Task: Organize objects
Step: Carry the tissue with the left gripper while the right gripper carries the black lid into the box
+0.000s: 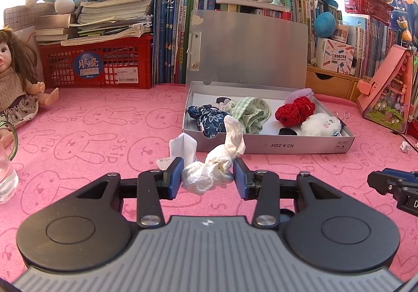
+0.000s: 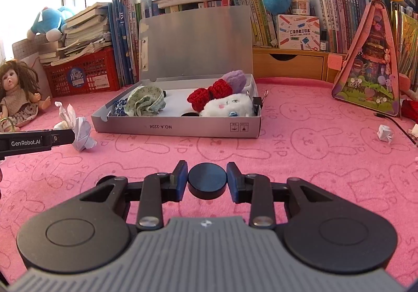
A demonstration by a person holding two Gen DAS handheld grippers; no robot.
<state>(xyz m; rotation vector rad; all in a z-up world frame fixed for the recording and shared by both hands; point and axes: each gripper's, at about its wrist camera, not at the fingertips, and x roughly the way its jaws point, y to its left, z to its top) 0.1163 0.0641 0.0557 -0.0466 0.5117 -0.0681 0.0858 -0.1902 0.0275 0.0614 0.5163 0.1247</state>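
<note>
The box (image 2: 177, 130) sits mid-table (image 2: 300, 161) with its lid up at 12 o'clock against the books (image 2: 261, 10). Inside it, the scrunchie (image 2: 145, 102) lies at 9 o'clock, the bow (image 2: 209, 95) and plush (image 2: 230, 108) at 3 o'clock. The crate (image 2: 86, 78) and doll (image 2: 18, 99) lie at 10 o'clock of the box, the crumpled paper (image 2: 82, 132) just beside its 9 o'clock wall, the paper ball (image 2: 385, 132) well apart at 3 o'clock. The disc (image 2: 207, 182) lies at 6 o'clock, between the right hand-held gripper's (image 2: 207, 179) fingers.

The left gripper (image 1: 207, 176) clamps a crumpled white tissue (image 1: 213, 168) above the pink counter (image 1: 91, 135), near the open grey box (image 1: 287, 144).
</note>
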